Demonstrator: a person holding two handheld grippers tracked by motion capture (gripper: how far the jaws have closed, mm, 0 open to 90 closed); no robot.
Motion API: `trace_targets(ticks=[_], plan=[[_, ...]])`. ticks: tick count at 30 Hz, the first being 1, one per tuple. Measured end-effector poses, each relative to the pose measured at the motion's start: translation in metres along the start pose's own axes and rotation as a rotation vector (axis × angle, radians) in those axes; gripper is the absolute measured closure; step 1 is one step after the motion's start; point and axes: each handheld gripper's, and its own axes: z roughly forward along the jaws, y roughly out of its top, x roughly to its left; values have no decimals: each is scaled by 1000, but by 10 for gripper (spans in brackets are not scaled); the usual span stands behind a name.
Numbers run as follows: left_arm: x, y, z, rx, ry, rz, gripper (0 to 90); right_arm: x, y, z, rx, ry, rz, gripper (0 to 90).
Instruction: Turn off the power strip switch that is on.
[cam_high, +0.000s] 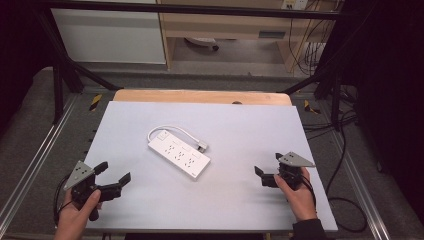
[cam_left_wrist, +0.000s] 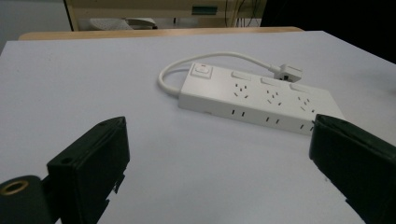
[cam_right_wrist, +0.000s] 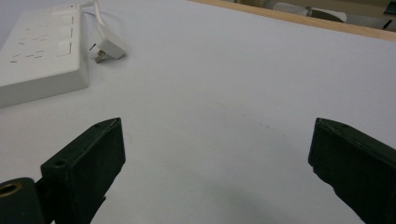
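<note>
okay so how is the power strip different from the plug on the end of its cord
The power strip is a long flat block lying diagonally mid-table; the plug is a small stub lying beside its far long edge. The power strip shows rows of socket holes and a switch on top; the plug shows bare metal prongs in the right gripper view. Both are white, joined by one looped cord, and neither is touched by the left gripper or right gripper.

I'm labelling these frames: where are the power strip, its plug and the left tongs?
power strip (cam_high: 179, 154), high view, middle of its top face.
plug (cam_left_wrist: 288, 72), left gripper view, on its white body.
left tongs (cam_high: 113, 176), high view, midway between the open fingertips.
</note>
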Motion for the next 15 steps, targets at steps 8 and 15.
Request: trace_targets(ticks=[8, 15], plan=[[-2, 0, 0, 2, -16, 3, 52, 5, 1, 5, 31, 10, -5, 39], [-5, 1, 1, 0, -28, 12, 53, 7, 1, 6, 42, 9, 2, 35]])
